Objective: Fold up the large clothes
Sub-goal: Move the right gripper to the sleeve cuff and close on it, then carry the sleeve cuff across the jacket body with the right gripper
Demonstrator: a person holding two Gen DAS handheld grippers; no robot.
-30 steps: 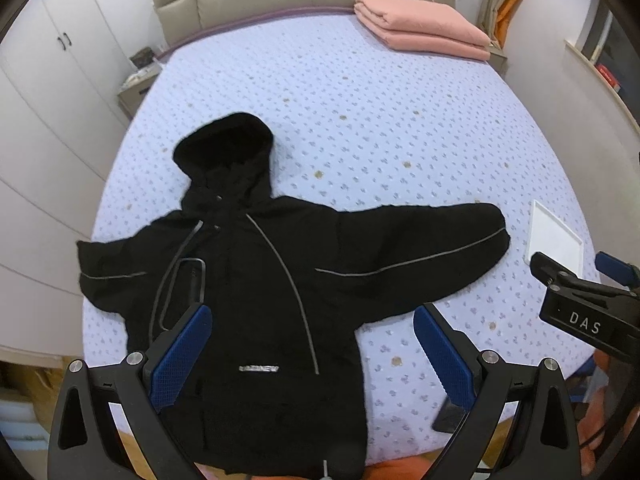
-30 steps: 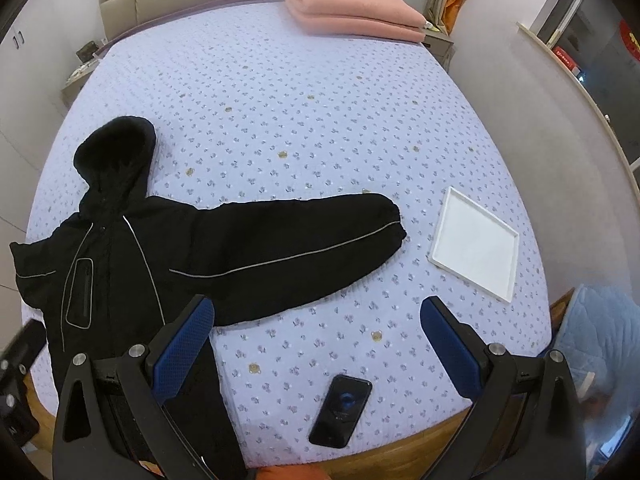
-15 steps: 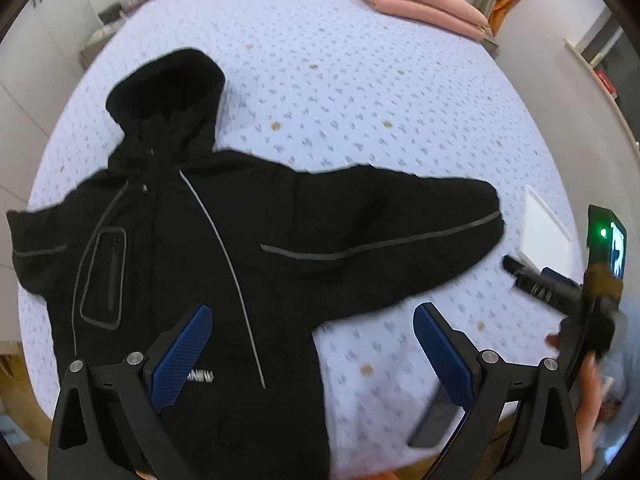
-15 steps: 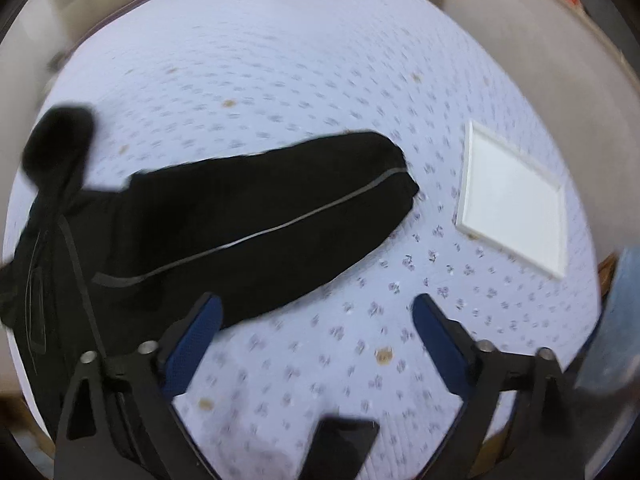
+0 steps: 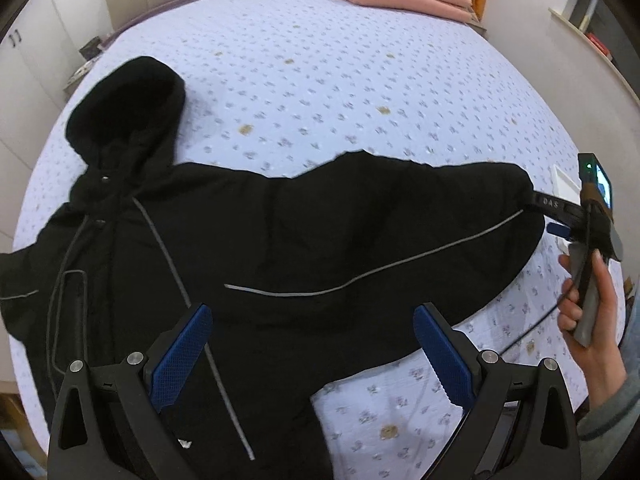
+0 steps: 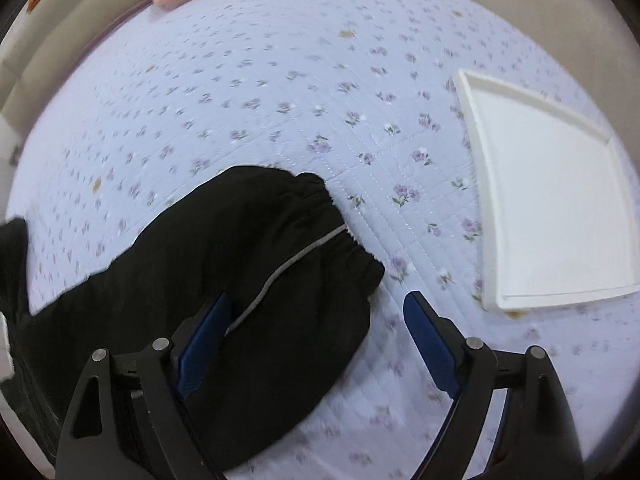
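Both claws lowered toward black jacket [image 5: 304,240], right claw [image 6: 316,320] at cuff, "DAS" label

L gripper [image 5: 308,356] agape, R gripper [image 6: 316,340] wide (downward)

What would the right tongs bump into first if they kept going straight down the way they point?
Most likely the cuff end of the black jacket's sleeve lying on the bed. The right tongs are open and straddle its edge, one finger over the sleeve. Depth is hard to judge.
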